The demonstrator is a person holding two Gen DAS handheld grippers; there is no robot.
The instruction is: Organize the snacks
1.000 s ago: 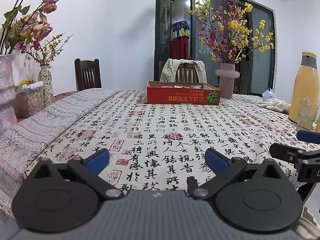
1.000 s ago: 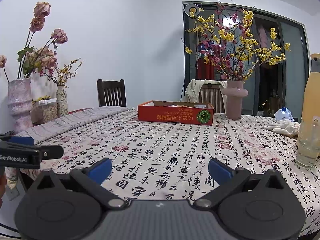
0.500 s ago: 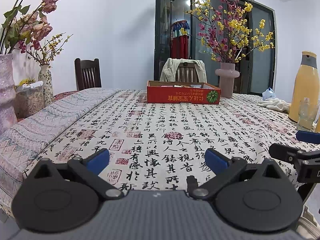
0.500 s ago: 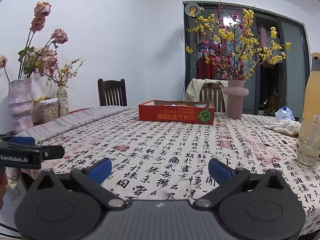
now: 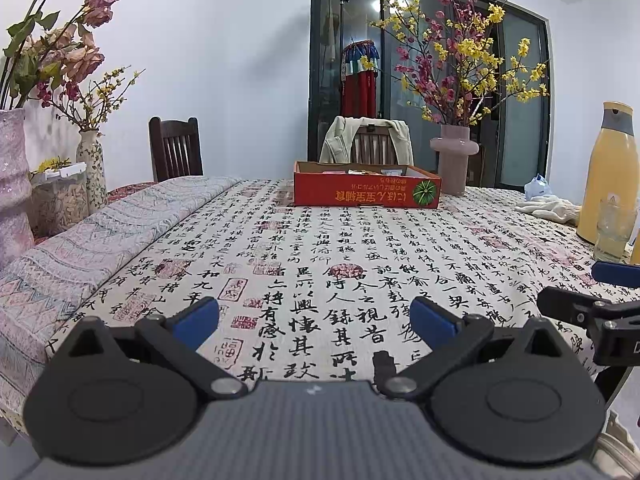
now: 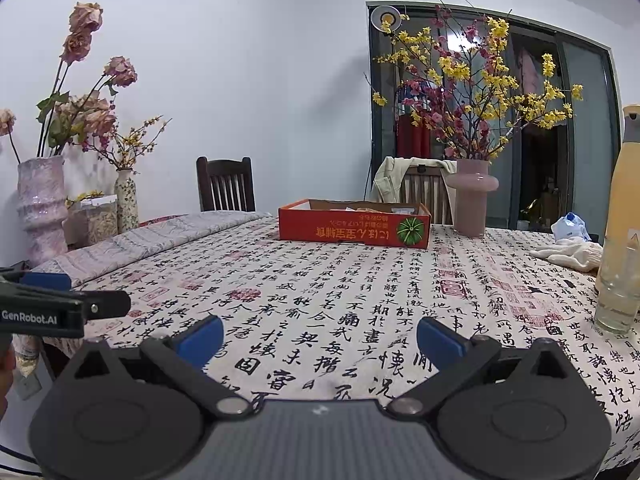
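A shallow red cardboard box (image 5: 366, 192) with snack packets inside sits at the far middle of the table; it also shows in the right wrist view (image 6: 354, 230). Its contents are barely visible over the rim. My left gripper (image 5: 314, 322) is open and empty, low over the near table edge. My right gripper (image 6: 320, 338) is open and empty, also at the near edge, to the right of the left one. Each gripper shows at the side of the other's view.
The table has a calligraphy-print cloth (image 5: 320, 264). A pink vase of flowering branches (image 5: 454, 164) stands right of the box. A yellow bottle (image 5: 610, 172), a glass (image 5: 614, 228) and a white cloth (image 5: 548, 206) are at the right. Vases (image 6: 40, 204) stand at the left.
The right gripper has crept slightly forward and right; the left gripper is nearly still. Both stay open.
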